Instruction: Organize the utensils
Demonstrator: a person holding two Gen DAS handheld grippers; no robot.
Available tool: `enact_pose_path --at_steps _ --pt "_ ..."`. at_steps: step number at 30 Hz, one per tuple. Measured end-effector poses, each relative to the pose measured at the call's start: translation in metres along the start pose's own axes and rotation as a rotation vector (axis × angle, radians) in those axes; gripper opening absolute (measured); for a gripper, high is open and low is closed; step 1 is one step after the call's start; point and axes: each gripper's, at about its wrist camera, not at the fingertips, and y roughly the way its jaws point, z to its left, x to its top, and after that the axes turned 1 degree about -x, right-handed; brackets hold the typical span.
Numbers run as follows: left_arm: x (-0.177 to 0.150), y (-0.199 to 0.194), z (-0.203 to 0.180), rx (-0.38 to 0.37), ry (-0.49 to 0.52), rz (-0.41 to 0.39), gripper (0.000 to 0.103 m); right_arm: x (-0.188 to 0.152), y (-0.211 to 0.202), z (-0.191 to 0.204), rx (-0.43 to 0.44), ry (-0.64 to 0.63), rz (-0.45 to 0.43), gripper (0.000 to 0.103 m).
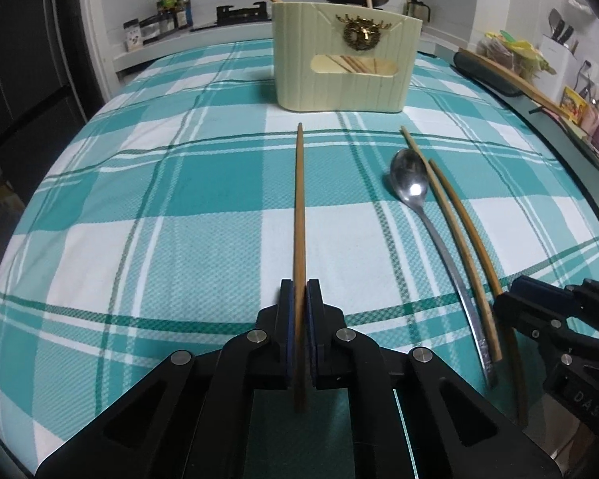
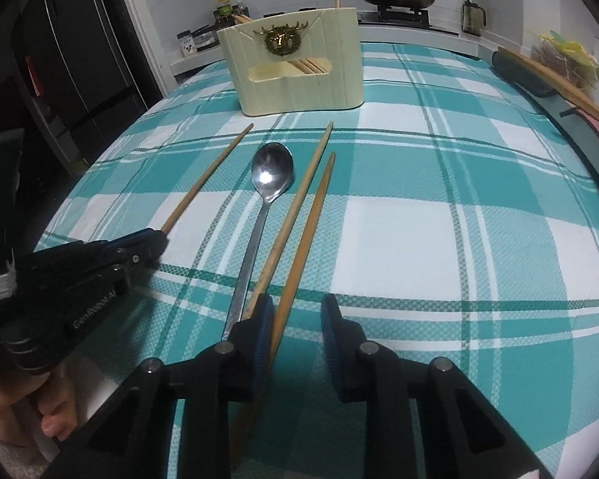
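— What's laid out?
— A steel spoon [image 2: 271, 171], bowl up, with two wooden chopsticks [image 2: 295, 215] just right of it; a third chopstick [image 1: 299, 207] lies apart, left.
— And the holder?
— Cream utensil caddy [image 2: 299, 76] upright beyond, chopsticks inside.

Left claw [image 1: 300, 299] is clamped shut, with its 2 blue pads pressed onto a thin stick, and is held low and level, pointing forward. Right claw [image 2: 299, 315] is held open with a clear gap between its fingers; the left pad [image 2: 264, 319] is touched by a second stick lying in that gap. A bare hand [image 2: 28, 411] is seen behind the left claw's body.
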Motion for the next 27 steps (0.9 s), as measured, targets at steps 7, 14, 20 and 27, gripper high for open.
enact_pose_path --at_steps 7,14,20,27 --pt "-0.004 -0.007 0.023 0.009 -0.047 0.003 0.005 0.0 -0.003 -0.009 -0.146 -0.041 0.008 0.007" --pt "-0.005 -0.009 0.043 -0.023 -0.086 0.014 0.006 -0.008 -0.016 -0.06 -0.258 0.054 -0.005 0.007" --pt "-0.001 -0.005 0.043 -0.018 -0.062 0.023 0.063 -0.009 -0.017 -0.067 -0.196 0.059 -0.02 0.051" --pt "0.005 0.013 0.046 0.053 0.006 0.084 0.098 -0.002 -0.007 -0.065 -0.188 0.004 -0.003 0.058"
